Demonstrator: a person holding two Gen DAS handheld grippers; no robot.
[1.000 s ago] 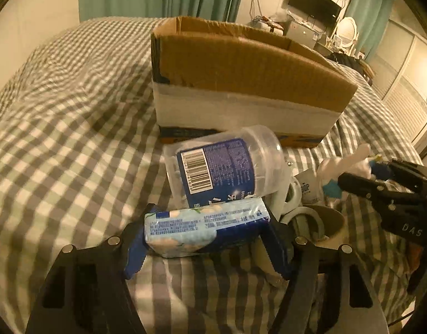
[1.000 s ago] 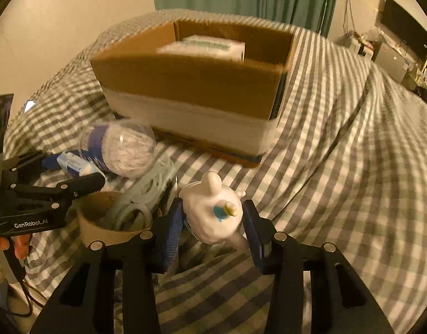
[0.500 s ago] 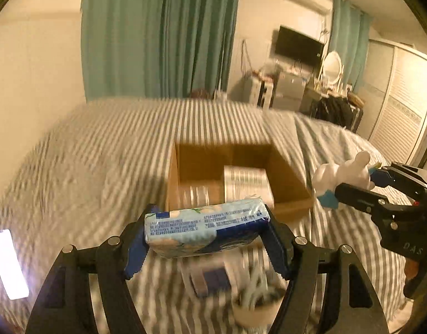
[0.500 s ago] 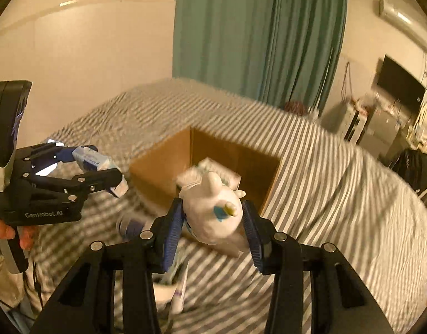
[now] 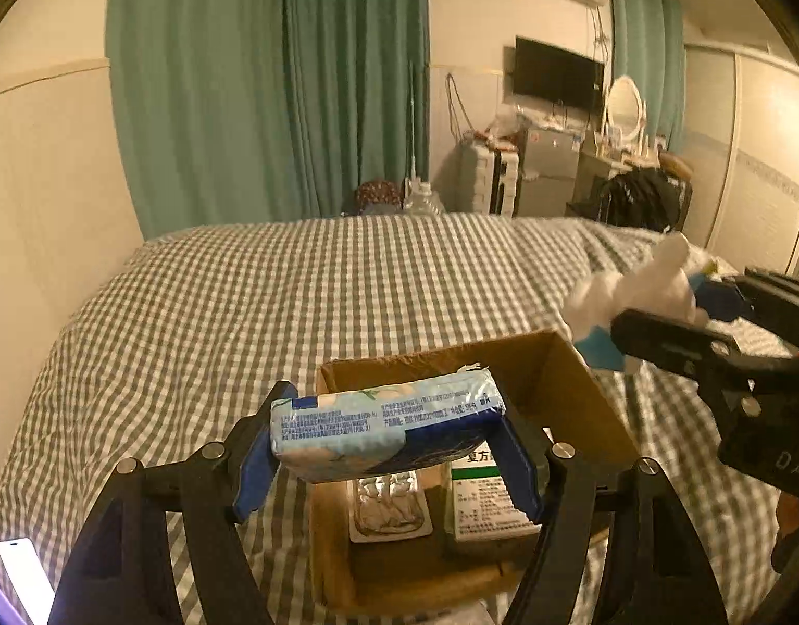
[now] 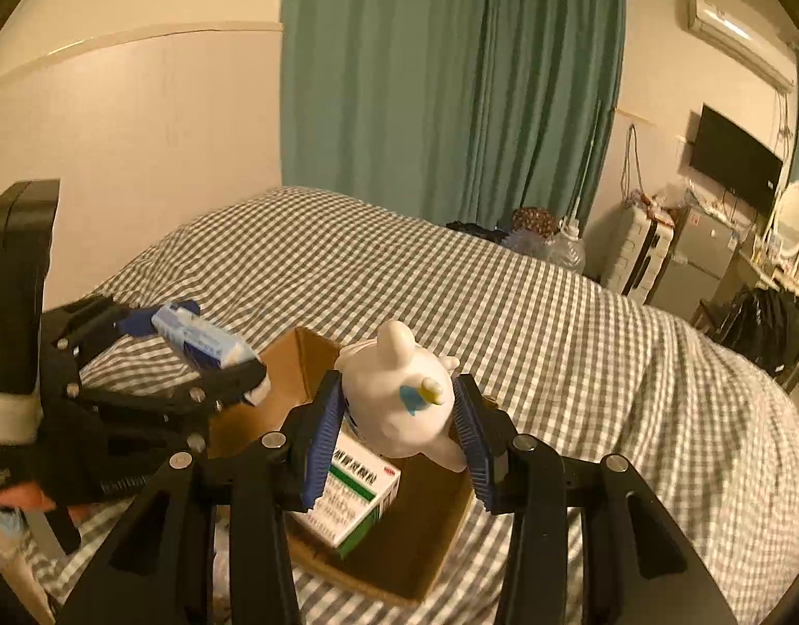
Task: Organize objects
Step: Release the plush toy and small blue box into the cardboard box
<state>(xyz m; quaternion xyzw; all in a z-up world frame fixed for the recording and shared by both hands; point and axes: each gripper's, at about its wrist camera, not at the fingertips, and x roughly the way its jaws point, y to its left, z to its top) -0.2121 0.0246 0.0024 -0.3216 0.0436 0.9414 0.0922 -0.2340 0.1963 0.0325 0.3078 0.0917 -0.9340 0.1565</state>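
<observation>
Cardboard box [image 5: 582,390] on checked bed [image 5: 243,312]; left claw [image 5: 389,448] pinching blue tissue pack [image 5: 378,429] above it, right claw [image 6: 397,416] pinching white toy figure [image 6: 399,396] alongside

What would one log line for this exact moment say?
left claw: shut on tissue pack | right claw: shut on white toy | both above cardboard box | box holds medicine box

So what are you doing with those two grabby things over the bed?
A person is tidying things into a cardboard box on the checked bed. The left tool grips a blue tissue pack above the box. The right tool grips a white toy animal above it too. A green medicine box already lies inside.
</observation>
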